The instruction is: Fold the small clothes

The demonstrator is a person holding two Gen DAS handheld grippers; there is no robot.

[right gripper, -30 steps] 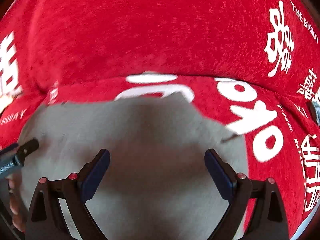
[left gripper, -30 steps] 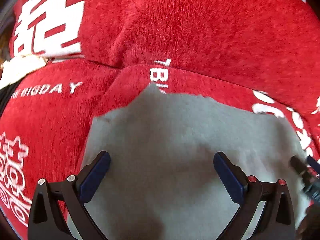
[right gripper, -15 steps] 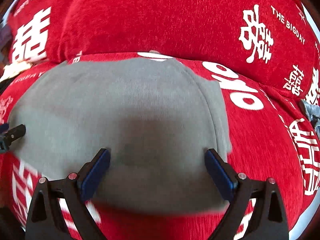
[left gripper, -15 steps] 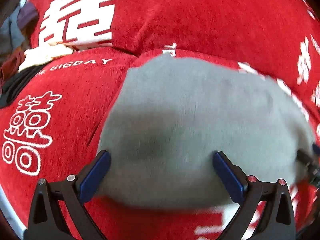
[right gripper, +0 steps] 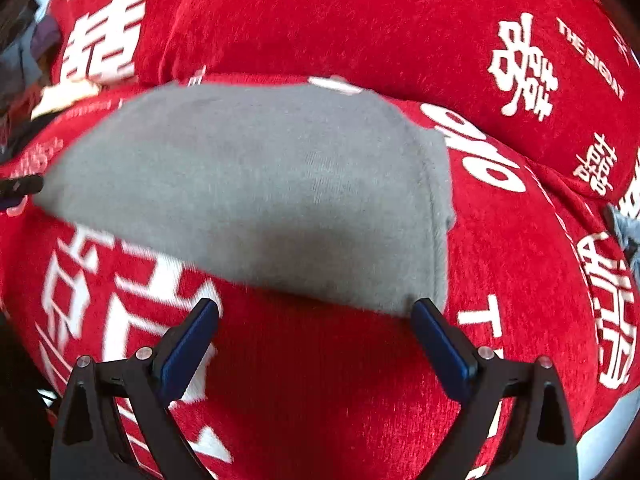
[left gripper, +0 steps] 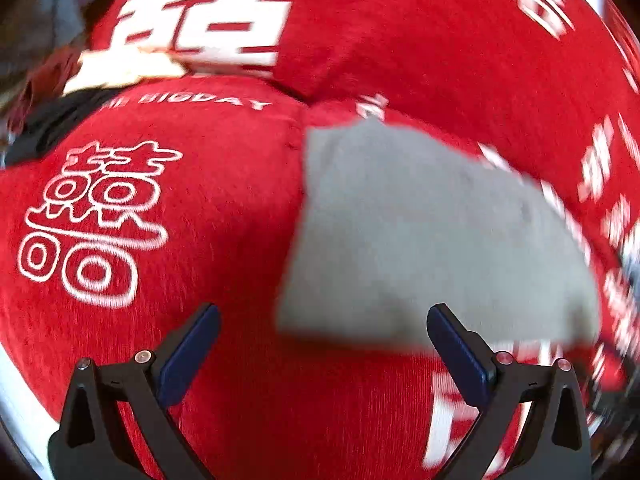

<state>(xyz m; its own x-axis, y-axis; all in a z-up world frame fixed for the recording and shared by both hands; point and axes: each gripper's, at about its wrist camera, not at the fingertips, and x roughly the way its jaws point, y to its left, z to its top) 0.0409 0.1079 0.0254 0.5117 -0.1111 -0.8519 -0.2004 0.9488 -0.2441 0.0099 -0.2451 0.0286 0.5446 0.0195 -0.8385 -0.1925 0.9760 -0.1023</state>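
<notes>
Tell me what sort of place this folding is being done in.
Probably a home living room or bedroom, on a sofa or bed. The grey garment lies on a plush red cover printed with white wedding characters, cushions rise behind it, and more clothes are heaped at the far left.

Both wrist views look forward and down, close over the red cover [left gripper: 224, 208]. Shared: grey cloth [left gripper: 420, 240] [right gripper: 260, 184], right of centre in left view, centred in right view.
</notes>
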